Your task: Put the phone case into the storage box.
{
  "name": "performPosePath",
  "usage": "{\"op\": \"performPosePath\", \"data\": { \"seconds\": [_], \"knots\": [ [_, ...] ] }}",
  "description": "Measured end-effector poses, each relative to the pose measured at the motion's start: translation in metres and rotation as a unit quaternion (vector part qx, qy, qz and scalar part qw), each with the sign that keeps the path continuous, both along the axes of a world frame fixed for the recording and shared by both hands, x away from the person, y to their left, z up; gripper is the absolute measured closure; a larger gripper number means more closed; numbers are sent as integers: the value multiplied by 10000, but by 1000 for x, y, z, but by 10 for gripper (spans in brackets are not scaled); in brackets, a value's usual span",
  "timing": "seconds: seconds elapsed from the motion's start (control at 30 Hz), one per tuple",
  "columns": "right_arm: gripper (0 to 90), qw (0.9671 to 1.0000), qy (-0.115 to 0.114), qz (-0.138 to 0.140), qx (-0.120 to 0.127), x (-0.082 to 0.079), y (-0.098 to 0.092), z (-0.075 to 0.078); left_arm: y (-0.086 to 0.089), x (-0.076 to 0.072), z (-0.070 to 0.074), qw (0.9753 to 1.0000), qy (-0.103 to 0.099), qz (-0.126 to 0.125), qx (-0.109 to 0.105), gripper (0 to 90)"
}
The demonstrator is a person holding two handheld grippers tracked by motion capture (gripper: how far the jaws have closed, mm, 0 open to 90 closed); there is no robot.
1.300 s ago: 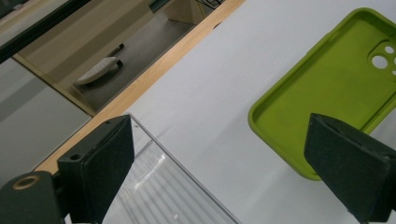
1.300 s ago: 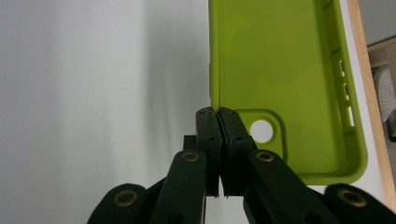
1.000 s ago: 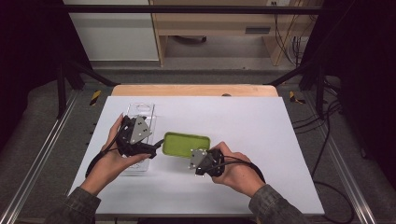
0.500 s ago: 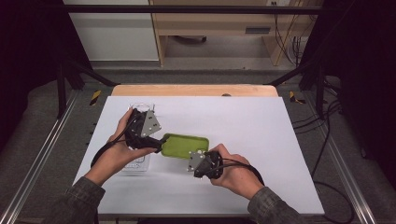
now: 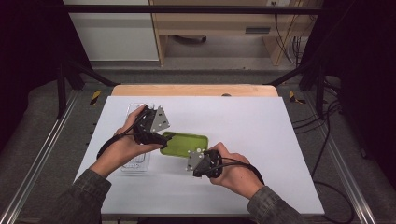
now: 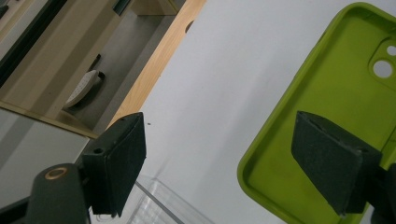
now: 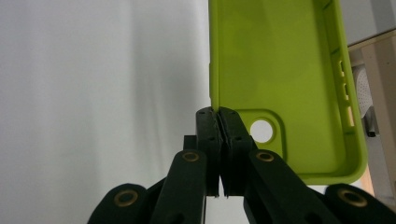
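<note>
The right gripper (image 7: 219, 114) pinches the edge of the lime-green silicone phone case (image 7: 280, 70); the left gripper (image 6: 219, 154) gapes wide, apparently straddling its other end.

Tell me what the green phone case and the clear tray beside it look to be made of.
Green phone case: likely soft silicone or rubbery plastic, matte, with rounded moulded edges and a soft sheen. Clear tray: probably thin rigid plastic, see-through and glossy, its edges catching light.

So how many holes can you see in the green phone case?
2 show in the left gripper view, both in the raised camera corner of the green phone case: one round hole and another at the picture's edge. More may be hidden behind the fingers.
</note>
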State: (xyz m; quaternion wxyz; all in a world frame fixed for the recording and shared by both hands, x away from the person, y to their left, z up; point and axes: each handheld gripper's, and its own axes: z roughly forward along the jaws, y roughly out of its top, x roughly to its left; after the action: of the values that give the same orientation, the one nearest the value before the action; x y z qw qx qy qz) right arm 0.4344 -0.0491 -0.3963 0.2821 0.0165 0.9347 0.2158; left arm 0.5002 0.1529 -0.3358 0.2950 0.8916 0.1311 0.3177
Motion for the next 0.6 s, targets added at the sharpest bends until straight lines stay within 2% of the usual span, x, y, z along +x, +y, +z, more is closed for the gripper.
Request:
{"op": "performPosePath", "data": {
  "seconds": [0.1,0.4,0.6],
  "knots": [
    [878,10000,-12,10,8,-1,1,0,-2,2,2,9999,45,-109,90,191],
    [879,9999,-74,77,-56,0,5,2,-11,5,3,9976,257,-498,407,371],
    [878,9999,-97,113,-70,-2,6,3,-19,5,2,9931,428,-747,796,434]
  ]
}}
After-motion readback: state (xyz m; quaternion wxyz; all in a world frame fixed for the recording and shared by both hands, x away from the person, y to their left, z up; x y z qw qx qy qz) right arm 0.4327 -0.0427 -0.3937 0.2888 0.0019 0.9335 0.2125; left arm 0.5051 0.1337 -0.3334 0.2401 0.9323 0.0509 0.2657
